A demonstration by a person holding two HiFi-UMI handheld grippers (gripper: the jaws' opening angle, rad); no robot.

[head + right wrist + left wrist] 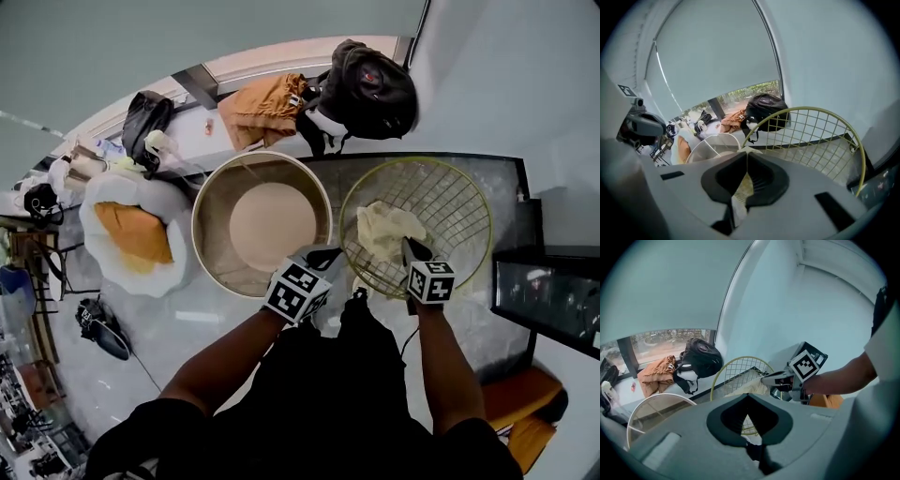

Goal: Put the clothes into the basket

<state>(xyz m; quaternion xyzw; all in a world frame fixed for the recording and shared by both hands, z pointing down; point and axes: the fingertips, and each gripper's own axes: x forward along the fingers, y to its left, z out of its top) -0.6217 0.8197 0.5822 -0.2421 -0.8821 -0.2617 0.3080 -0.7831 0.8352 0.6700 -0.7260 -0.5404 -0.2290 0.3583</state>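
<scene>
Nearest to us, two bare forearms reach out over dark clothing that fills the near edge of the head view. We cannot tell where the person's own dark clothes end.

The left gripper (pixel 326 255) has its jaws together. A dark strip shows low between them in its own view, and we cannot make out what it is. The right gripper (pixel 411 247) is clamped on the cream cloth (pixel 384 230). A fold of the cloth is pinched between its jaws, and the rest lies inside the yellow wire basket (pixel 473 187) to the right.

Just left of the wire basket stands the round white basket (pixel 211 239), and we see its beige bottom. Further left, a white soft holder (pixel 98 258) carries an orange cloth (pixel 136 234). Whether the holder is a bag or a cushion we cannot say.

Both baskets rest on a grey marbled floor (pixel 187 328). A dark cabinet (pixel 553 291) is cut off at the right edge.

On the far ledge lie a rust-orange garment (pixel 262 108), a black backpack (pixel 375 84) and, to the left, a black bag (pixel 145 117). Behind them the gripper views show a low window and pale walls.
</scene>
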